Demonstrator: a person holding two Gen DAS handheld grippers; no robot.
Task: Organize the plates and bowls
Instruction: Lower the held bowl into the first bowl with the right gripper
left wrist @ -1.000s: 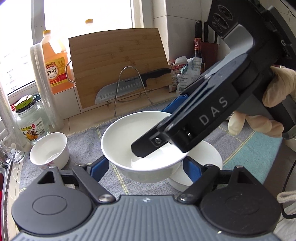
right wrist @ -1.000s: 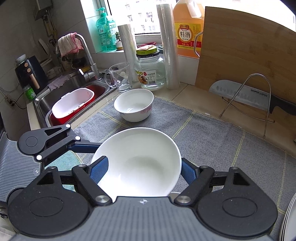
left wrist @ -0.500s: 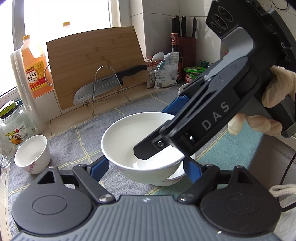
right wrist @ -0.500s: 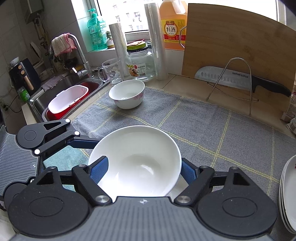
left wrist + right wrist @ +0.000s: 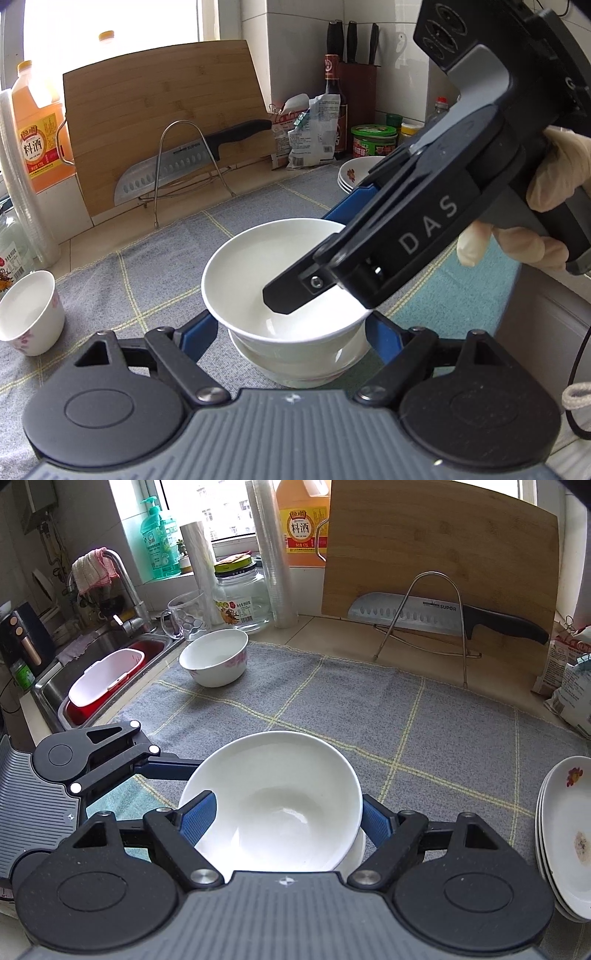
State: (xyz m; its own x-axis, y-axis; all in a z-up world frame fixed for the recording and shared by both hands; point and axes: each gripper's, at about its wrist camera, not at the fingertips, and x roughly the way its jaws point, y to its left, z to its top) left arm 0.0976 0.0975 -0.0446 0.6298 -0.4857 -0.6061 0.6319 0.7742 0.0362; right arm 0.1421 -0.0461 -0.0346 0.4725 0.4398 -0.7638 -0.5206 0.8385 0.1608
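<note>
Both grippers clamp one white bowl (image 5: 273, 797): right gripper (image 5: 282, 818) & left gripper (image 5: 291, 328) each closed on its sides, just above 2nd bowl (image 5: 306, 365) on grey mat (image 5: 332, 701).

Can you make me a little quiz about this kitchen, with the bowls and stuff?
1. True or false: the left tool and the right tool both grip the big white bowl.
2. What is right below that bowl? A) a plate B) another bowl C) a cup
3. Fill in: the knife rests in a wire ____ in front of the cutting board.
Key: 1 true; 2 B; 3 rack.
</note>
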